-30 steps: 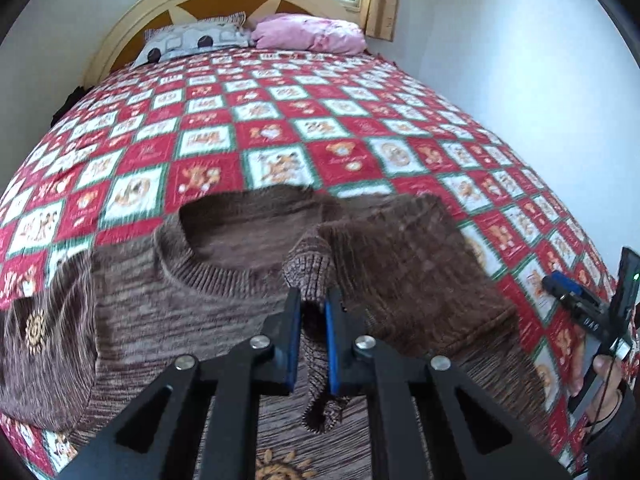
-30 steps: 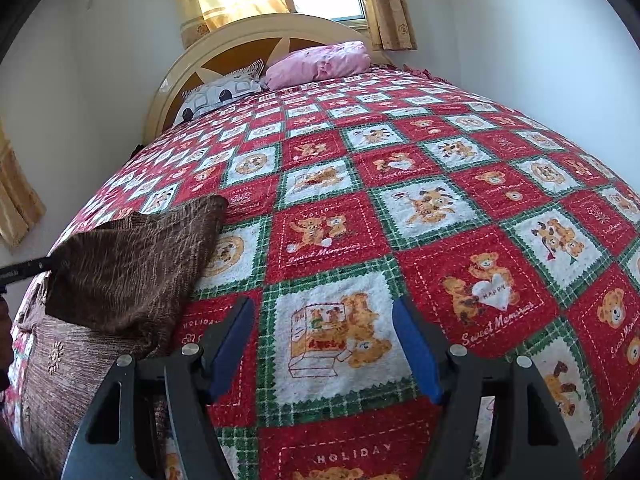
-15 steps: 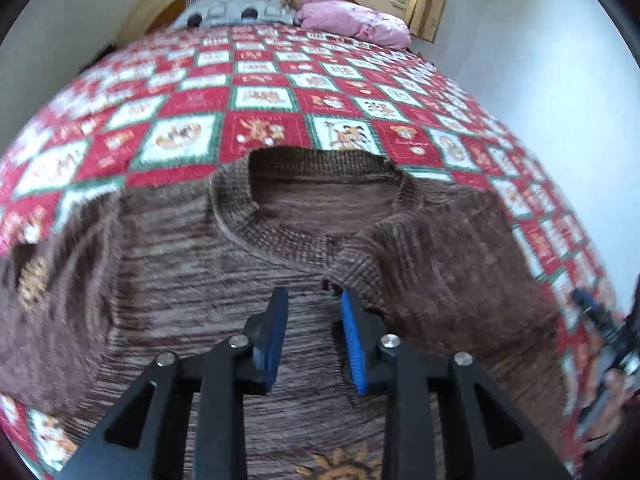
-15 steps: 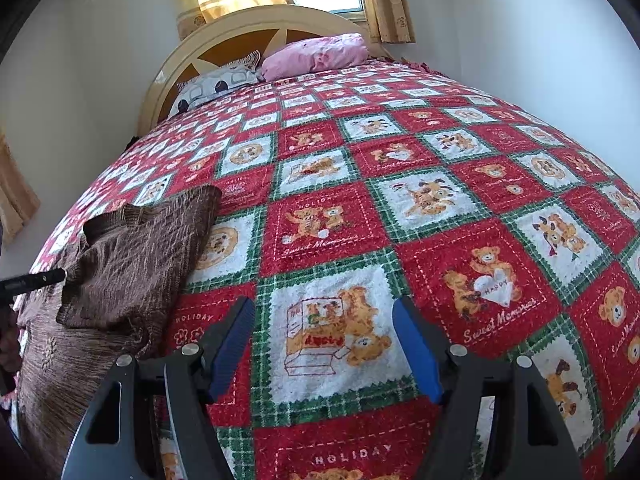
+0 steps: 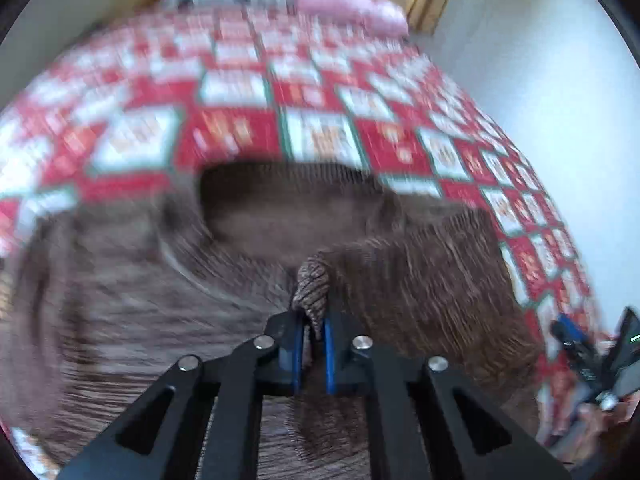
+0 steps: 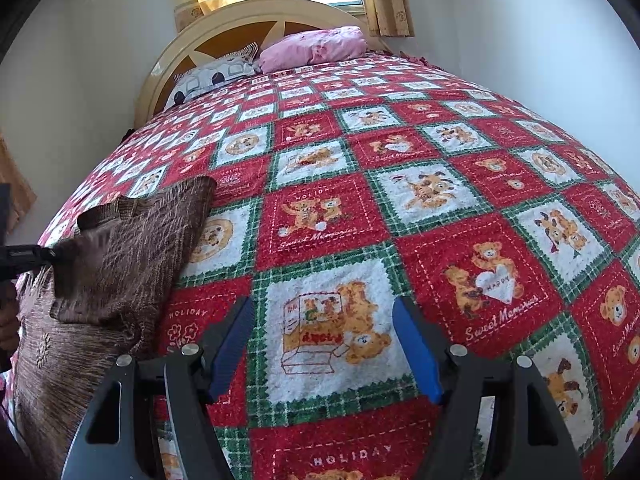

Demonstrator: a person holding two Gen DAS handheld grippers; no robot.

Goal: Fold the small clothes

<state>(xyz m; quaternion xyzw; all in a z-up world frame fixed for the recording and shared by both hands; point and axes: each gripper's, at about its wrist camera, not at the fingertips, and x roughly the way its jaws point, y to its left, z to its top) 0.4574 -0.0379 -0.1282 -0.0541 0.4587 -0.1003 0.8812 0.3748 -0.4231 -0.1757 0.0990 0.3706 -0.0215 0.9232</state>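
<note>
A small brown knit sweater [image 5: 120, 304] lies on the bed, collar away from me, its right sleeve folded in over the chest. My left gripper [image 5: 312, 332] is shut on the ribbed sleeve cuff [image 5: 313, 286], held just above the sweater's front; this view is blurred by motion. The sweater also shows at the left of the right wrist view [image 6: 120, 264], with the left gripper [image 6: 28, 258] at the cuff. My right gripper [image 6: 324, 344] is open and empty over the bedspread, right of the sweater.
The bed has a red, white and green teddy-bear bedspread [image 6: 400, 200]. A pink pillow [image 6: 316, 46] and a patterned pillow [image 6: 208, 78] lie against the cream headboard [image 6: 240, 16]. A white wall runs along the bed's right side. The right gripper shows at the edge of the left wrist view [image 5: 592, 356].
My left gripper opened half a second ago and has shut again on the sleeve cuff, lifting it while moving fast. The right gripper has stayed open and almost still.
</note>
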